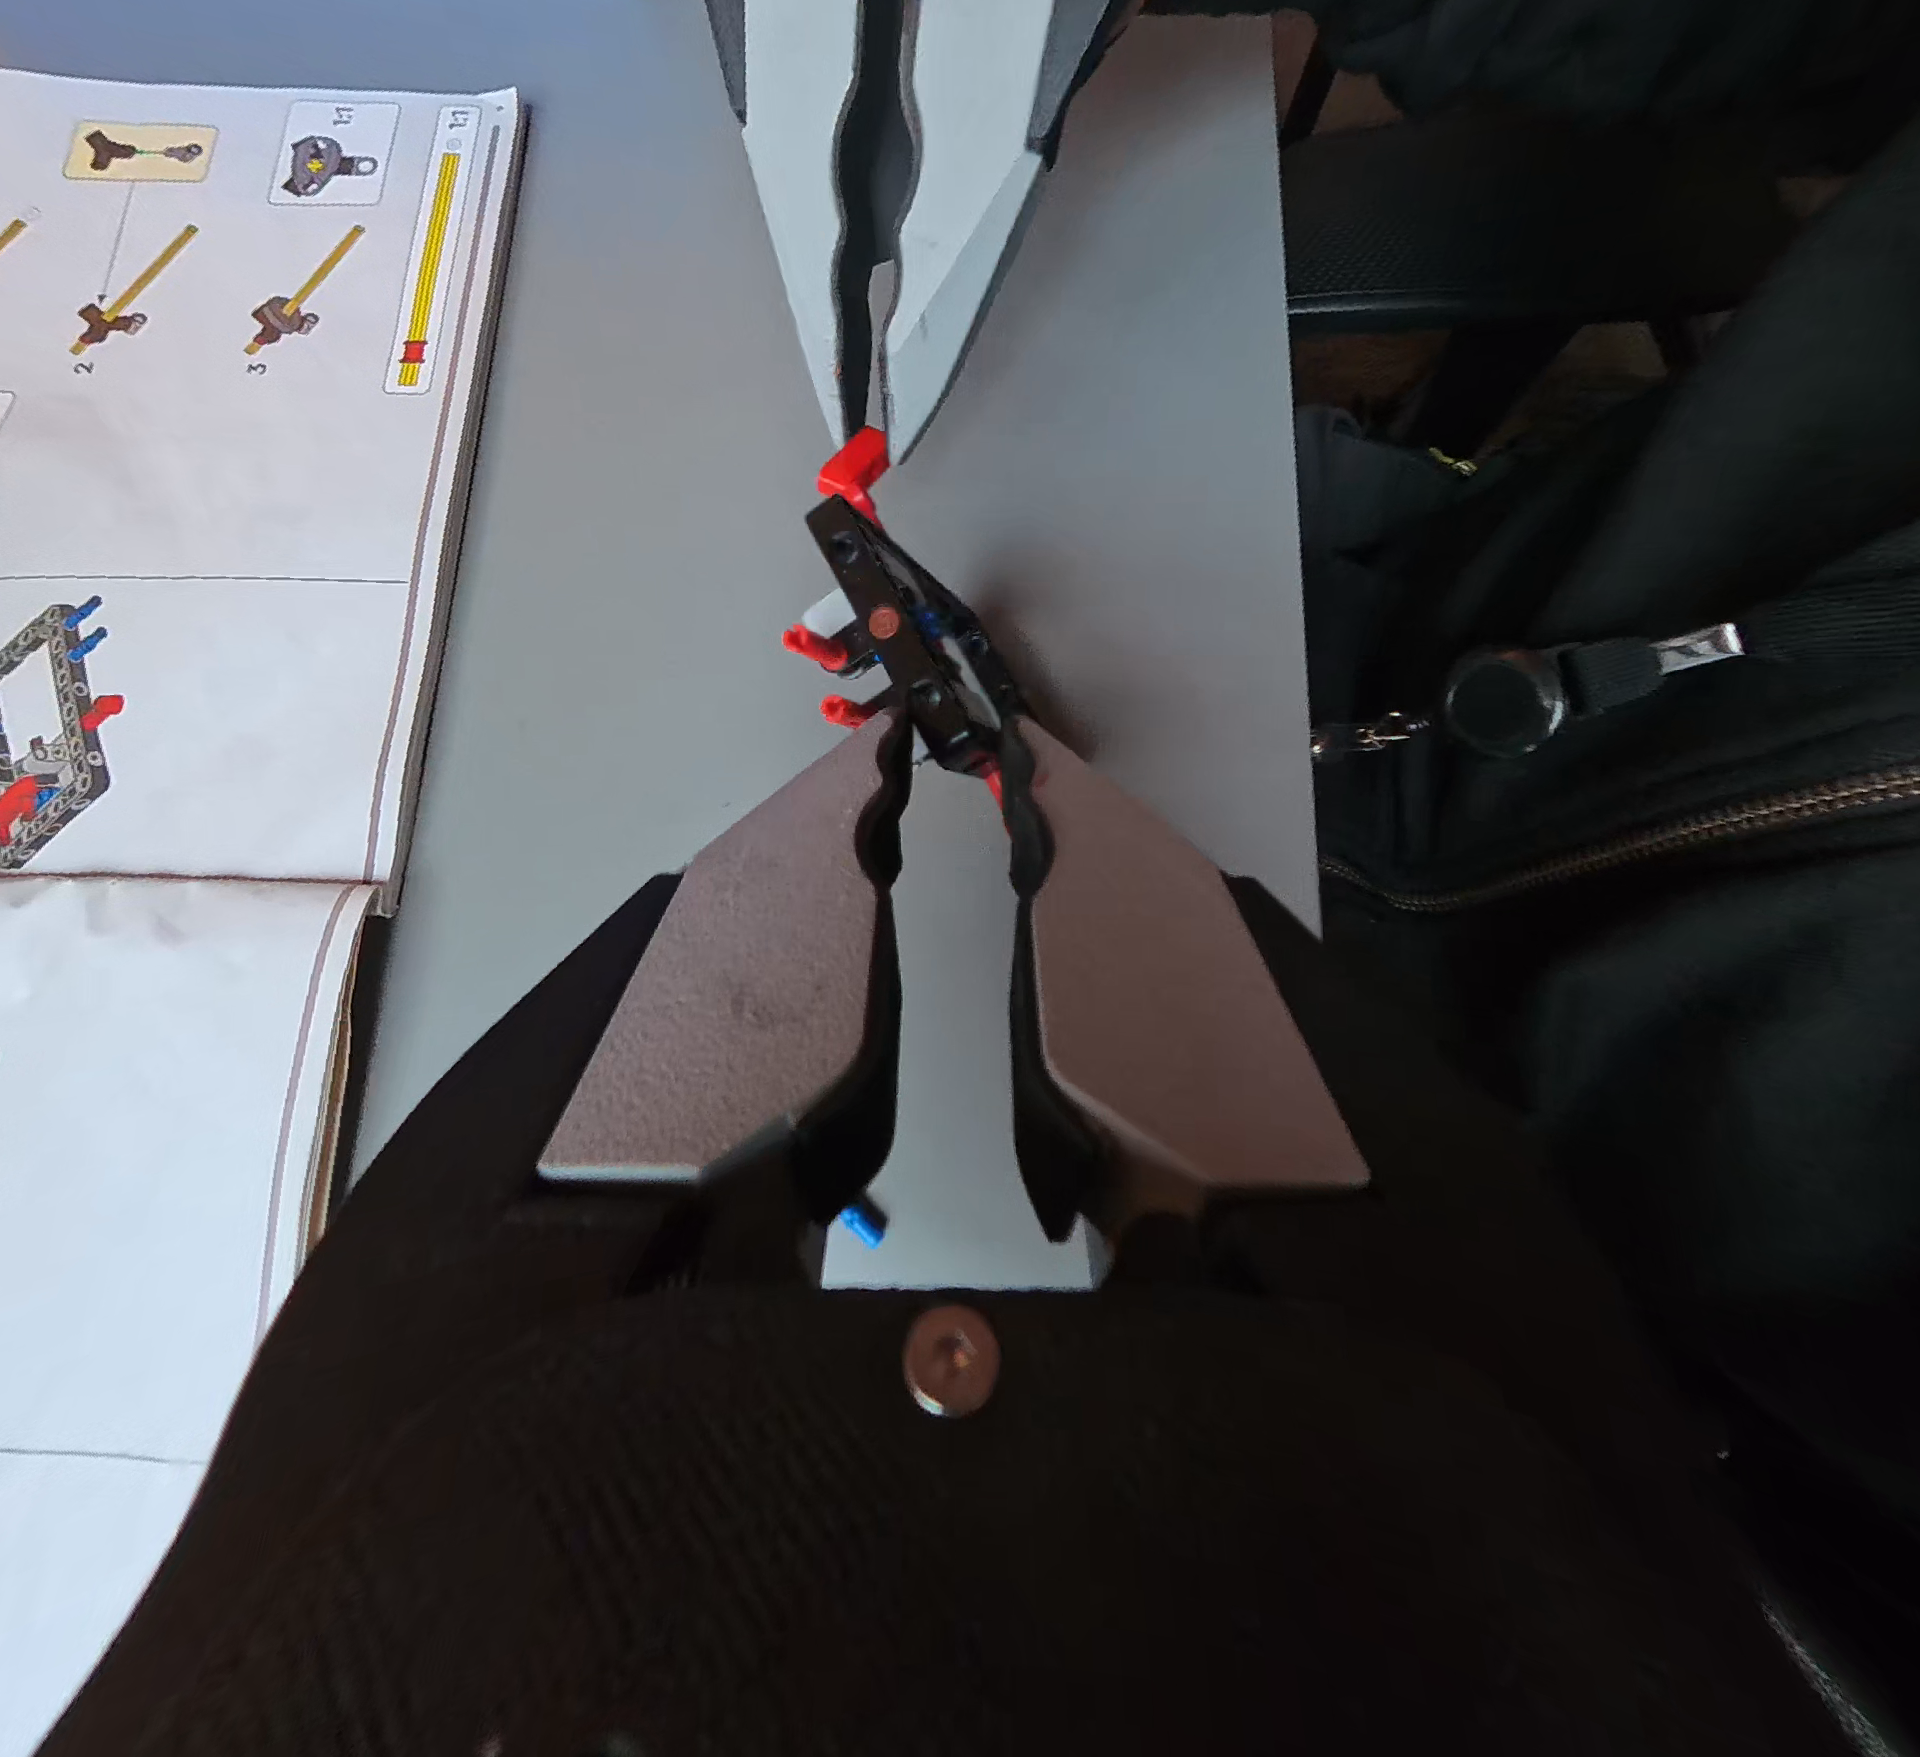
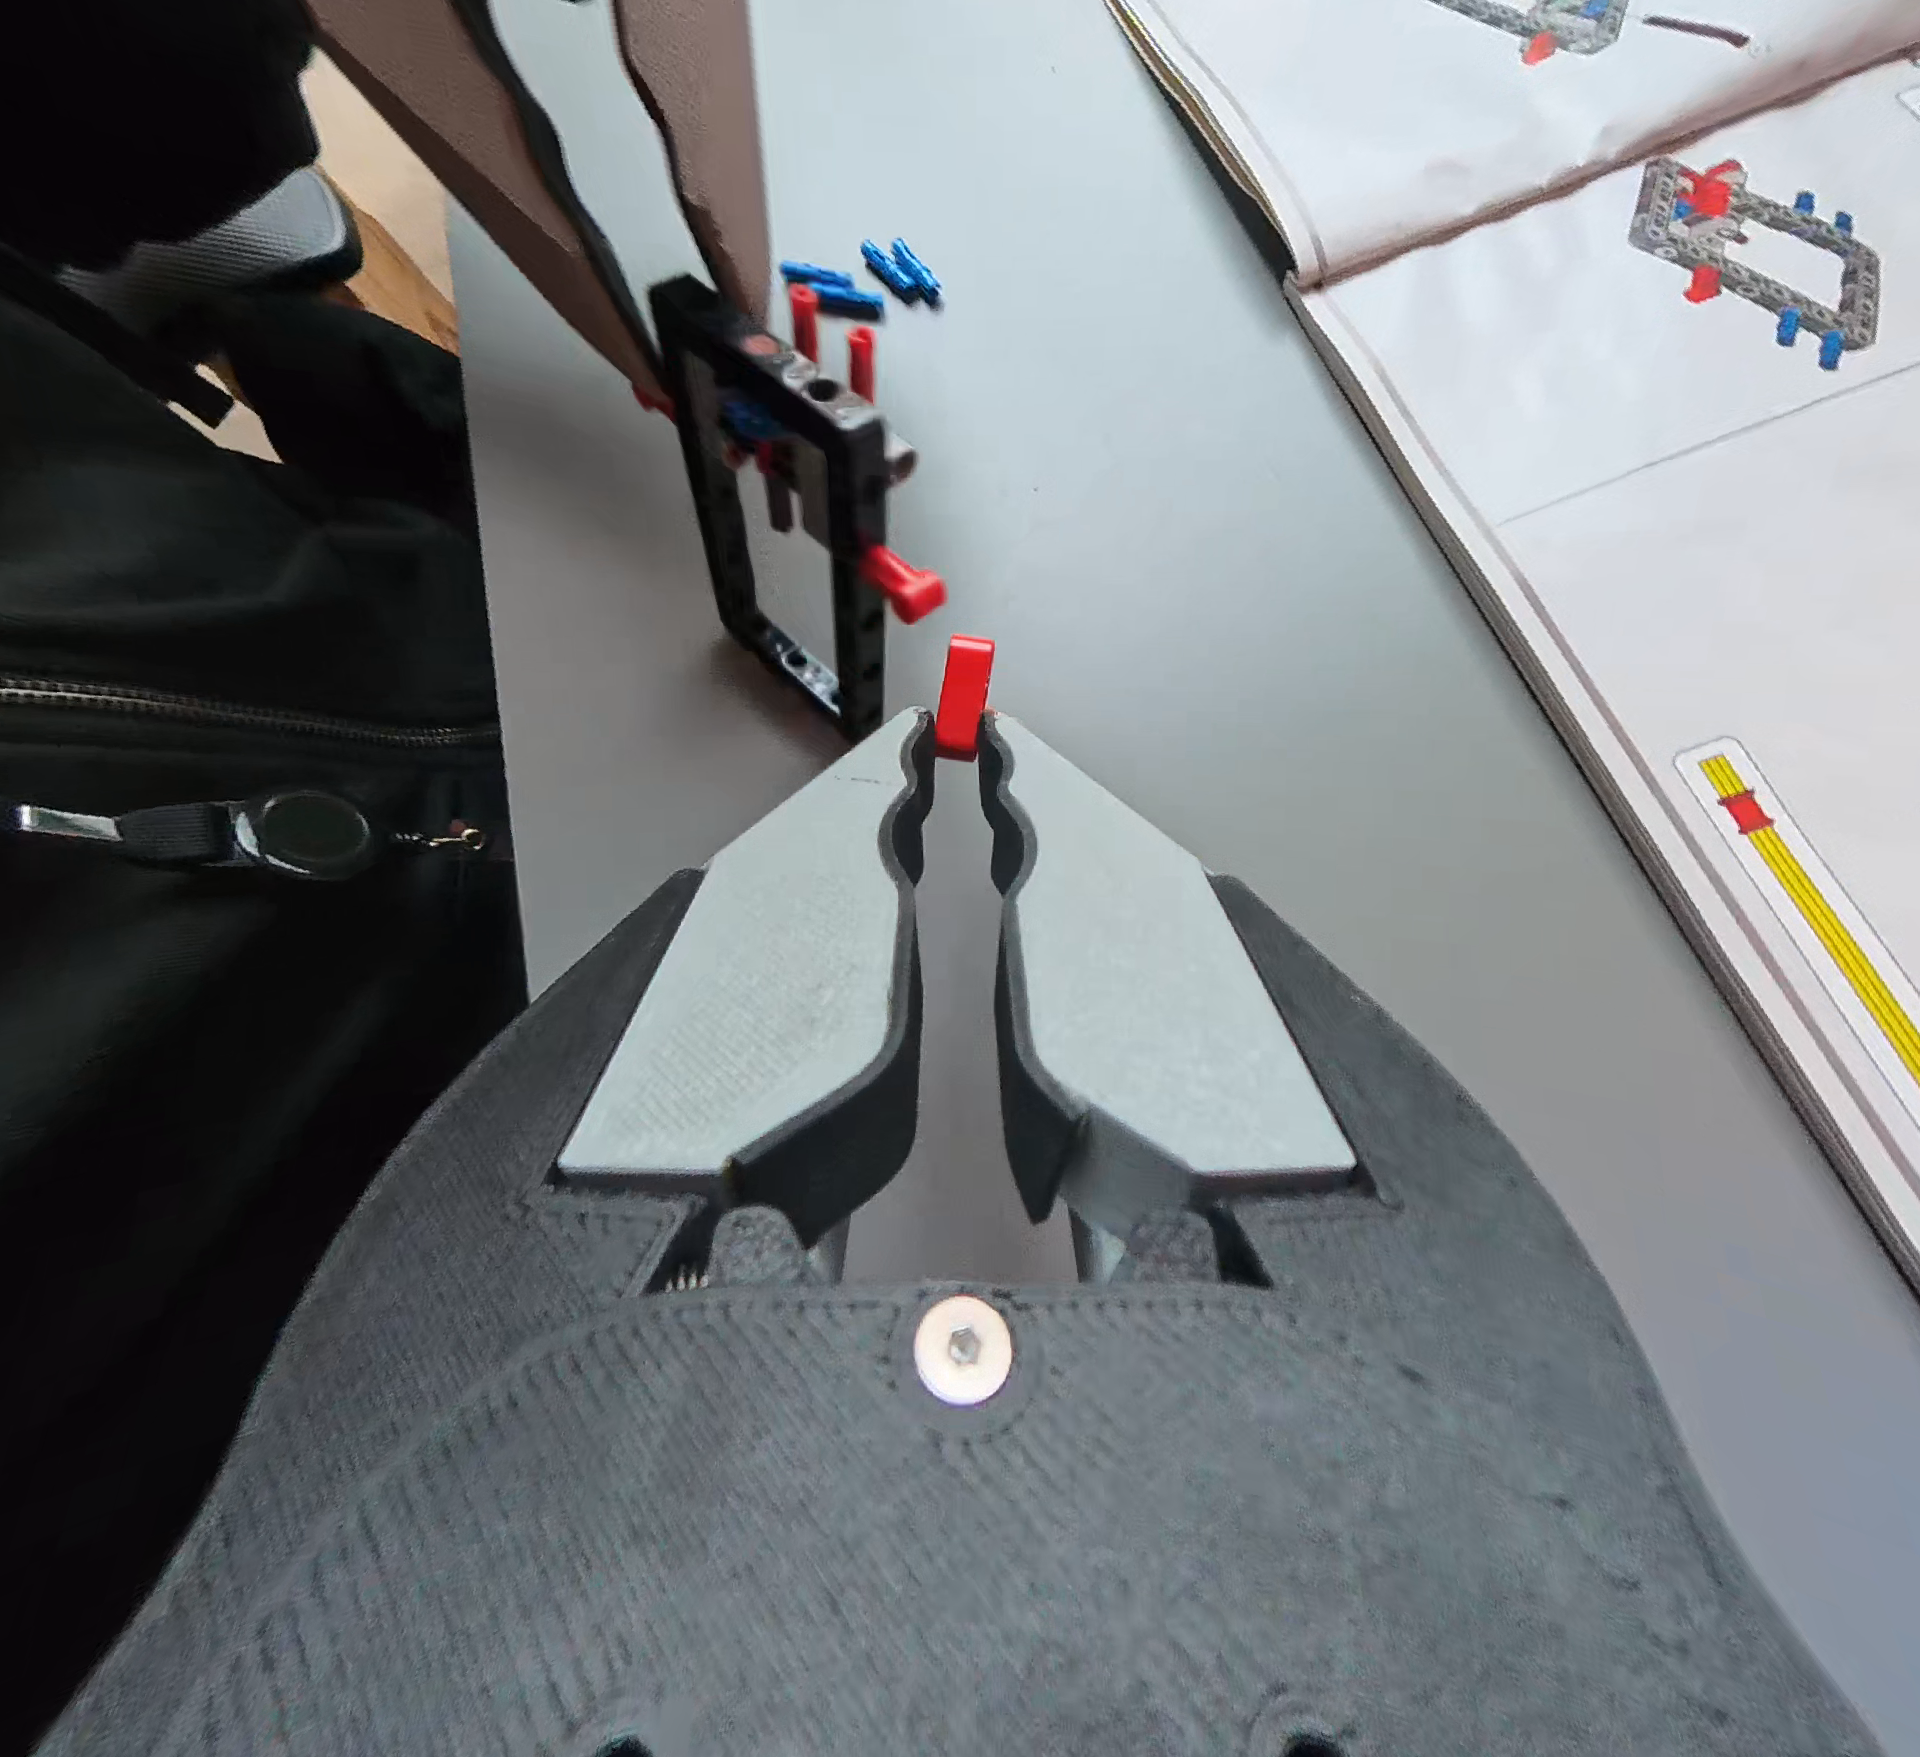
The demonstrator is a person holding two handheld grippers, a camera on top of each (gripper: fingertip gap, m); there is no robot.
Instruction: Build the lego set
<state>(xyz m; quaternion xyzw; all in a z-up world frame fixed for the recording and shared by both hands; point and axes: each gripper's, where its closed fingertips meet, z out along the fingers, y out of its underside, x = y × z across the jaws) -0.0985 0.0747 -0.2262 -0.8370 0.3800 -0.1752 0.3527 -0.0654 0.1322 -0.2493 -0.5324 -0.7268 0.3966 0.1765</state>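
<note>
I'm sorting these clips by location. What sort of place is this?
Probably an office or study desk: a plain grey table with an open instruction booklet, loose blue pins, and a black bag beside a chair.

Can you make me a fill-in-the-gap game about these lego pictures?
1. The right claw pinches a small ____ lego piece.
2. The left claw holds a ____ frame.
3. The loose pins lying on the table behind the frame are ____.
4. The open ____ shows building steps.

Missing words: red; black; blue; instruction booklet
</note>
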